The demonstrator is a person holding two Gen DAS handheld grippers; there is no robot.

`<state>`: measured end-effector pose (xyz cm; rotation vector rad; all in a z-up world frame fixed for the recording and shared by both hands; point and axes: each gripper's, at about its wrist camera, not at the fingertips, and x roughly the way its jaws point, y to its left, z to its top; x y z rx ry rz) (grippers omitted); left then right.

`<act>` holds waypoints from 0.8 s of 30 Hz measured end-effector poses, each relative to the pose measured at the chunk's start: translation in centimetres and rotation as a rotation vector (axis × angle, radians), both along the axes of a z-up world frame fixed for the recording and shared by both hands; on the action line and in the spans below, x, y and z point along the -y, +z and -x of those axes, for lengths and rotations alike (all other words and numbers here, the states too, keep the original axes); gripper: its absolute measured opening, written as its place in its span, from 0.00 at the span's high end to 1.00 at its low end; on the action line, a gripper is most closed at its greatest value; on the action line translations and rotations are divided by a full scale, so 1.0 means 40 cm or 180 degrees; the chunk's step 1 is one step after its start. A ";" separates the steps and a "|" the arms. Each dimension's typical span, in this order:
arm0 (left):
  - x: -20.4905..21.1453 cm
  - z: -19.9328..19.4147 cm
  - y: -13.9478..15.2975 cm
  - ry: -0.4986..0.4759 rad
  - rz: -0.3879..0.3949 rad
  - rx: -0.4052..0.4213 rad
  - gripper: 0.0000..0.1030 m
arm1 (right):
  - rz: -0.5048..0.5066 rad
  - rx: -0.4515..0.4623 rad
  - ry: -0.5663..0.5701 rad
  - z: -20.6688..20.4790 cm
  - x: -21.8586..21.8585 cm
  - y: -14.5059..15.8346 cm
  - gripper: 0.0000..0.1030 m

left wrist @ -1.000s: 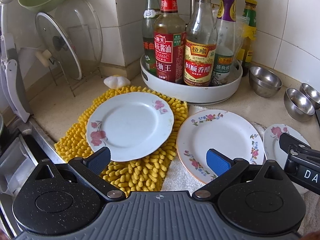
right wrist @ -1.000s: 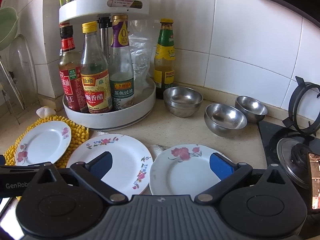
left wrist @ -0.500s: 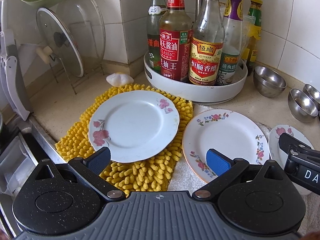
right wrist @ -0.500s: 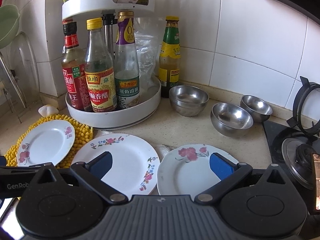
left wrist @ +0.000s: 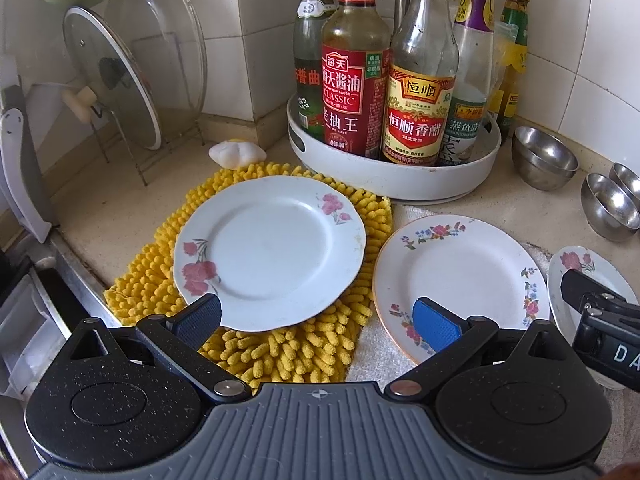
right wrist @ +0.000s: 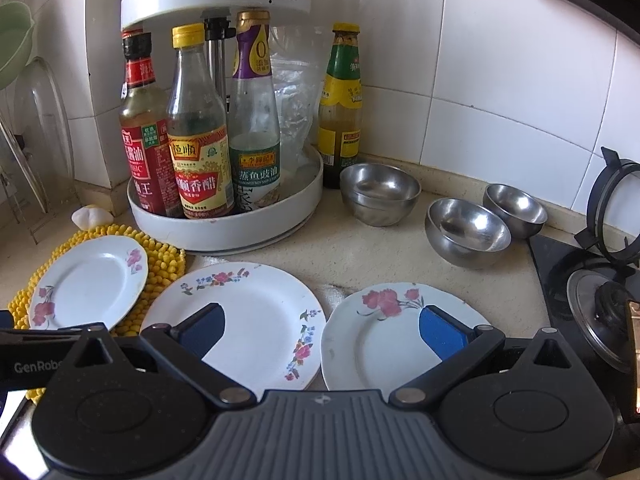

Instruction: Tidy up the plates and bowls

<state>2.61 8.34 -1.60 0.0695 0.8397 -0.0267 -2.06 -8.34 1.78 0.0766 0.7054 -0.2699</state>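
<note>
Lying flat along the table's front edge, three plates wait unstacked: one (left wrist: 270, 250) on a yellow mat (left wrist: 280, 344), a middle plate (left wrist: 460, 280), a third (right wrist: 396, 336). Three steel bowls (right wrist: 466, 232) sit apart near the back edge. Left gripper (left wrist: 316, 318) and right gripper (right wrist: 320, 332) hover with fingers wide, empty. Risk: glazed rims lying flush may slip from the fingers and chip.

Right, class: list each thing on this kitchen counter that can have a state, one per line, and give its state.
left hand-held gripper: open, holding nothing
right hand-held gripper: open, holding nothing
plate on the yellow mat: flat, empty, unstacked
middle plate: flat, empty, unstacked
right plate: flat, empty, unstacked
steel bowl by the turntable: upright, empty; seems nested in another
two steel bowls near the stove: upright, empty, side by side
glass lid: standing on edge in a rack
</note>
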 end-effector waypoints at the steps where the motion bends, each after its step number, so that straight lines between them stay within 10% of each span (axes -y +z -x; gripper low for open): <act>1: 0.003 0.000 0.001 0.0006 -0.0002 0.0000 0.00 | 0.0001 0.0000 0.0004 0.000 0.004 0.000 0.00; 24: 0.024 0.044 0.022 0.0619 -0.0244 0.0025 0.01 | -0.0157 0.0131 0.0705 -0.036 0.088 -0.005 0.00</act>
